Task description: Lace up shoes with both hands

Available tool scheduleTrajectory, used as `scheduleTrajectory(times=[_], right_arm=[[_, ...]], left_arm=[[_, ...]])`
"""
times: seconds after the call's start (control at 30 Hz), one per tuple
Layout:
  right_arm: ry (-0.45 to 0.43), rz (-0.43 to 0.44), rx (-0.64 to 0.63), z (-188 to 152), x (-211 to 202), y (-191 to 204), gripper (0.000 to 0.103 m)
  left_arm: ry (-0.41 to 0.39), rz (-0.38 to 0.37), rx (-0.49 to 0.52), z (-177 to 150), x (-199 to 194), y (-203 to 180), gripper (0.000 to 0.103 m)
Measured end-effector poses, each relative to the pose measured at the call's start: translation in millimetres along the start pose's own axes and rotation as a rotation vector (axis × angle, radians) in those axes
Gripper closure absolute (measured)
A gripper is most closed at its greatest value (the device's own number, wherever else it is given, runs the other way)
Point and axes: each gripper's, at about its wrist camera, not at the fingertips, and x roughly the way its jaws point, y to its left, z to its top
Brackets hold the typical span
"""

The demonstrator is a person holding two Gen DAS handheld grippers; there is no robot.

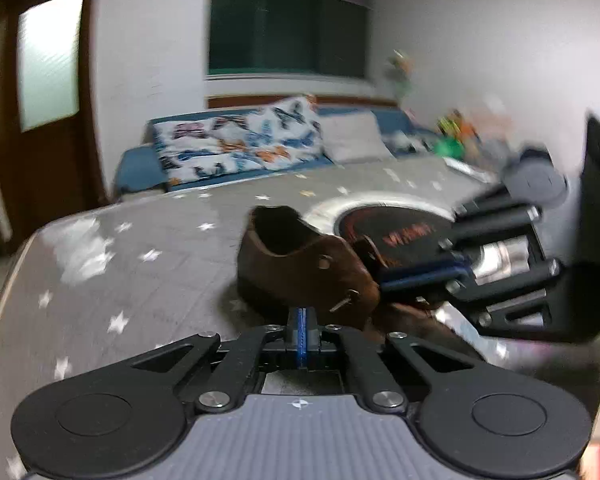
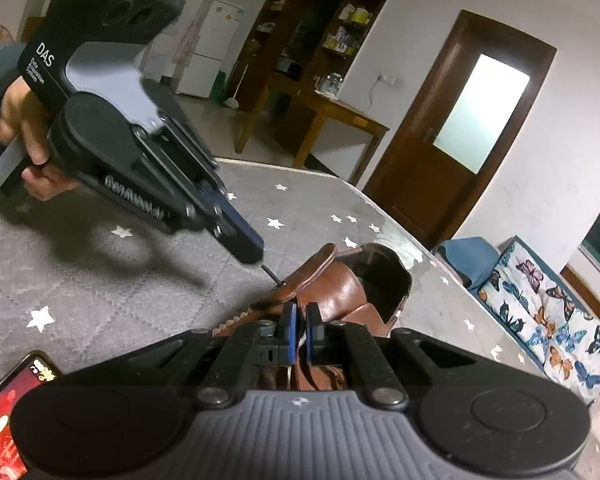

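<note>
Right gripper (image 2: 299,330) nearest, jaws nearly closed at the brown leather shoe's (image 2: 340,292) tongue; lace between them not visible. Shoe sits on the star-print worktop (image 2: 100,280). Left gripper (image 2: 249,251) jaws fully closed, dark lace end (image 2: 270,274) poking from the tip. Looks like mid-threading; next needs the tip aimed into an eyelet. Eyelets blurred, phone (image 2: 8,412) cut off.

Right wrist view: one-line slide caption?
Left gripper pinches a dark lace tip beside the brown shoe on a star-patterned table.
</note>
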Motion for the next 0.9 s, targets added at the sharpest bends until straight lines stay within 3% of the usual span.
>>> scheduleTrajectory(times=[0.2,0.27,0.5,0.6,0.77,0.9], right_arm=[[0.007,0.001,-0.028,2.9,2.6,2.4,0.1],[0.01,0.0,-0.035,3.5,4.7,1.1,0.1],[0.012,-0.009,-0.018,1.5,4.0,-2.9,0.1],[0.012,-0.01,-0.01,-0.5,2.8,-2.7,0.1],[0.012,-0.016,-0.002,-4.7,-1.3,-3.3,0.1],[0.02,-0.032,0.017,-9.2,-6.9,-3.4,0.1]], left_arm=[[-0.003,0.004,0.119,-0.9,-8.9,-17.9,0.099],[-0.01,0.017,0.183,3.5,-5.5,-25.8,0.085],[0.024,-0.007,0.345,8.7,20.1,-41.9,0.084],[0.027,-0.025,0.371,8.5,25.7,-43.5,0.094],[0.018,0.008,0.335,2.4,23.1,-45.0,0.098],[0.0,0.125,0.247,-8.7,11.8,-44.9,0.103]])
